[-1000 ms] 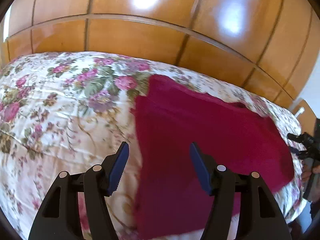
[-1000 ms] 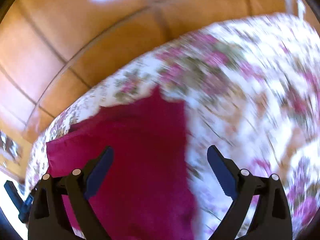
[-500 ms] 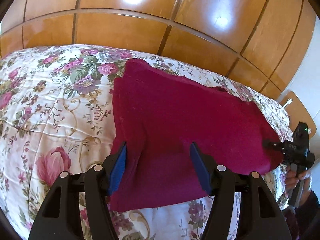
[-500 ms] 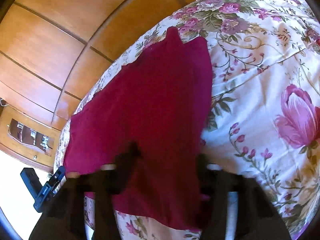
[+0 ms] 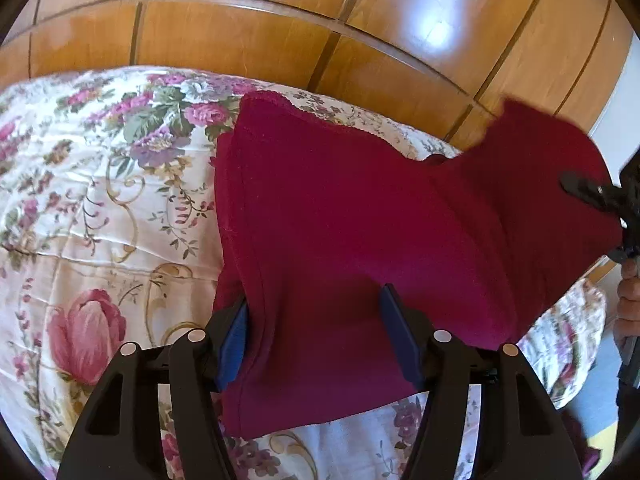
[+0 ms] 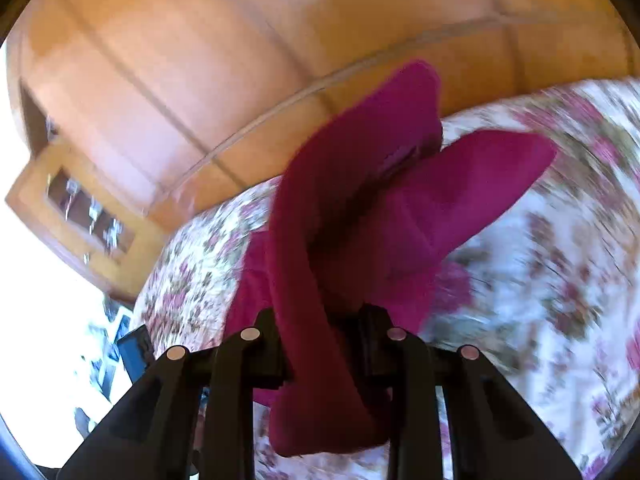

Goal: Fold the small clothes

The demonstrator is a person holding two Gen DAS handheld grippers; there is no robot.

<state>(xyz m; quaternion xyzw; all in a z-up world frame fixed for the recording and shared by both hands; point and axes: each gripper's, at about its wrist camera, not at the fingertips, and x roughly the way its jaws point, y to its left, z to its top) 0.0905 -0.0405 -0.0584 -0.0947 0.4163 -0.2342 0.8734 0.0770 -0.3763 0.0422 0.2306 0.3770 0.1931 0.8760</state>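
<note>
My right gripper [image 6: 322, 344] is clamped on one edge of the single red garment [image 5: 360, 240], lifting that side off the floral bedspread [image 5: 100, 200]. My left gripper [image 5: 320, 336] is spread wide, its two fingers straddling the garment's near edge. One wooden headboard [image 5: 280, 40] stands behind.

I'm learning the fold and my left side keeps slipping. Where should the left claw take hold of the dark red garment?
Probably the hemmed left edge of the dark red garment, near its bottom corner, coming in from the near side. The left claw stands open astride that doubled seam, while the right claw already lifts the opposite end off the floral bedspread.
</note>
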